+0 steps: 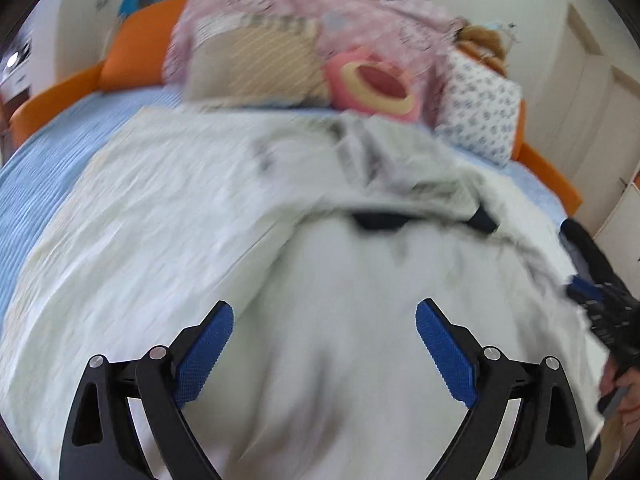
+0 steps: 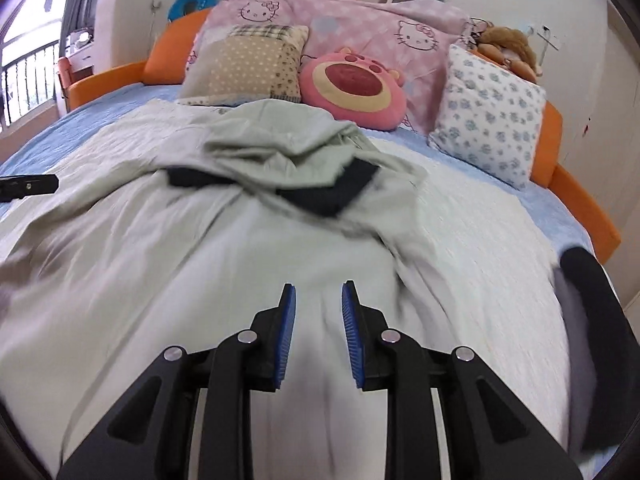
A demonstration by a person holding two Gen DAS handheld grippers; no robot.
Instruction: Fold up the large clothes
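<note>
One large pale green garment (image 2: 248, 216) with dark navy trim lies heaped on one bed (image 2: 560, 216) covered in light blue sheeting. Beyond the garment, at the bed's head, stand two square patterned cushions, one beige dotted (image 2: 244, 66) and one white with blue flowers (image 2: 486, 120). Between them sits one round pink plush cushion (image 2: 354, 86). Behind them is one pink cartoon-cat quilt (image 2: 360, 24).

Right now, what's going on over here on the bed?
A person is working on a large pale green garment spread across the bed, a two-finger claw in each hand. The left claw is wide open with nothing between its pads. The right claw stands narrowly open above the cloth, gripping nothing. The garment's far end is bunched up with dark trim showing, just short of the pillows. Neither claw holds it.
</note>
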